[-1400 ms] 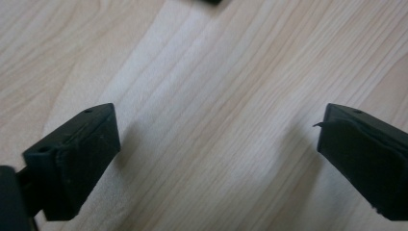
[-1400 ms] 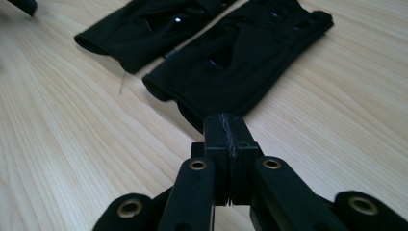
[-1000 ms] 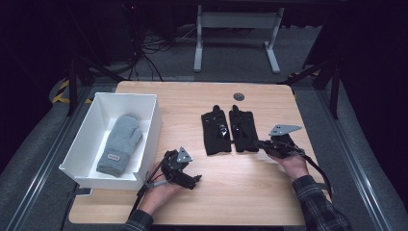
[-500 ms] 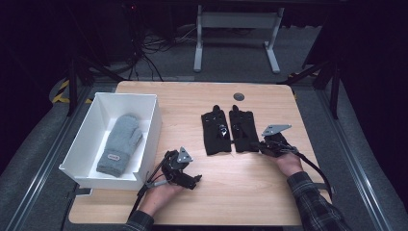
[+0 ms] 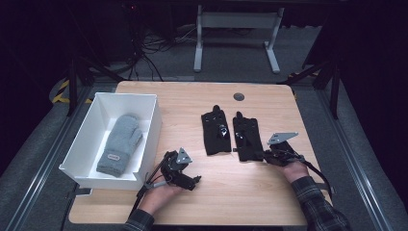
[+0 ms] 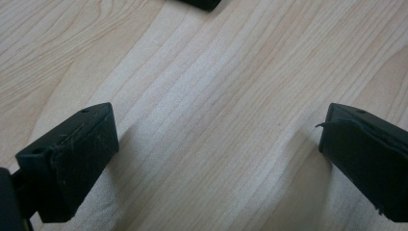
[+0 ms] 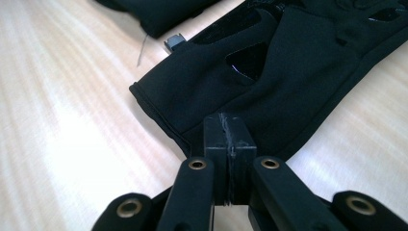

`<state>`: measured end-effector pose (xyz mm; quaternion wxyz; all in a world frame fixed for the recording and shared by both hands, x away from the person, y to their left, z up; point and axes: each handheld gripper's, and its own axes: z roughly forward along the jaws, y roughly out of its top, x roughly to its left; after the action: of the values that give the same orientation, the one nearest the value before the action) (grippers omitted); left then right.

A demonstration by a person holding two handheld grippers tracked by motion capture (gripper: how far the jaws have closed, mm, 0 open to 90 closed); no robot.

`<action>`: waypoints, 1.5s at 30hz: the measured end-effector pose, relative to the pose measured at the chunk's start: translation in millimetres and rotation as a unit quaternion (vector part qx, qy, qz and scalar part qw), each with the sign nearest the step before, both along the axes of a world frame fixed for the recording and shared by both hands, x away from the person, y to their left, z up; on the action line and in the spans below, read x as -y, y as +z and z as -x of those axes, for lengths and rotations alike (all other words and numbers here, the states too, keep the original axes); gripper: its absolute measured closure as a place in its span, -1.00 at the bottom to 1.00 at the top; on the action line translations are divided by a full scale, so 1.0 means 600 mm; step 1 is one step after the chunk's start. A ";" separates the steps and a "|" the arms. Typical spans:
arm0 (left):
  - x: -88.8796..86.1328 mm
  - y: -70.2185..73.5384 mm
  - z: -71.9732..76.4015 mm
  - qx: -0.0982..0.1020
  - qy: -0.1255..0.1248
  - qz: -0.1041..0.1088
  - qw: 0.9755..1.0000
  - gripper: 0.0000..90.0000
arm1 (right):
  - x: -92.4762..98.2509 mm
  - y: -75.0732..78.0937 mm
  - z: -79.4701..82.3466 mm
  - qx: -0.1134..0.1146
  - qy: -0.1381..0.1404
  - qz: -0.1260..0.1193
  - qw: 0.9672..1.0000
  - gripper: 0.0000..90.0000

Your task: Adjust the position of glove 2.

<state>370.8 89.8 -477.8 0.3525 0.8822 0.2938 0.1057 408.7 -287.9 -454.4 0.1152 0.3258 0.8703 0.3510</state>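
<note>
Nearest the person, the left gripper (image 5: pixel 185 180) rests low over the light wooden table (image 5: pixel 240 192), held in the left hand (image 5: pixel 161 192) near the front edge. In the left gripper view its two black jaws stand wide apart with bare wood grain between them and nothing in their hold.

To the right, the right hand (image 5: pixel 294 169), in a plaid sleeve (image 5: pixel 315 207), holds the right gripper (image 5: pixel 264 156) at the near end of a black fabric glove (image 5: pixel 248 137) lying flat on the table. In the right gripper view the right gripper (image 7: pixel 230 137) has its jaws pressed together, pad against pad, at the cuff edge of this black fabric glove (image 7: pixel 288 67). Whether a fold of the cuff is pinched between the pads cannot be told; the pads meet right at the hem.

Just beside that glove, to its left and close but apart, lies a second black fabric glove (image 5: pixel 215 130), also flat, fingers pointing away from the person. Its cuff corner shows at the top of the right gripper view (image 7: pixel 159 12).

At the left side of the table stands an open white rectangular box (image 5: pixel 82 144), holding a grey knitted mitten (image 5: pixel 119 143) laid lengthwise, with a small label near its cuff.

Farther off, a small dark round grommet (image 5: pixel 238 96) sits in the table near its far edge. Beyond the table, a grey metal stand (image 5: pixel 235 29) rests on the dark floor.
</note>
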 end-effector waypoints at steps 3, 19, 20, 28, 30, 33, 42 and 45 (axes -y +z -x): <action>0.000 0.000 0.000 0.001 -0.001 -0.001 1.000 -0.99 | 0.003 0.000 0.010 -0.002 0.003 0.001 1.000 1.00; -0.001 0.000 -0.001 -0.001 -0.005 0.001 1.000 -0.99 | 0.014 0.005 0.105 -0.015 0.028 0.018 0.999 1.00; -0.001 0.000 -0.001 0.000 -0.005 0.000 1.000 -0.99 | 0.014 0.005 0.110 -0.017 0.030 0.018 0.999 1.00; -0.001 0.000 -0.002 -0.001 -0.006 0.001 1.000 -0.99 | 0.010 0.016 0.127 0.000 0.034 0.016 0.999 0.99; -0.001 0.000 -0.002 -0.001 -0.006 0.001 1.000 -0.99 | 0.009 0.023 0.115 0.013 0.026 0.013 0.999 0.99; -0.001 0.000 -0.002 -0.001 -0.007 0.000 1.000 -0.99 | 0.009 0.031 0.089 0.025 0.014 0.008 1.000 0.99; -0.001 0.000 -0.003 0.001 -0.010 0.001 1.000 -0.99 | -0.002 0.016 0.008 0.024 -0.006 0.026 0.999 0.99; -0.001 0.000 -0.003 0.001 -0.010 0.001 1.000 -0.99 | -0.005 0.009 -0.002 0.021 -0.007 0.025 0.999 0.99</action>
<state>372.7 90.1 -477.8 0.3545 0.8848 0.2844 0.1028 410.0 -285.1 -448.9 0.1435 0.3215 0.8740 0.3349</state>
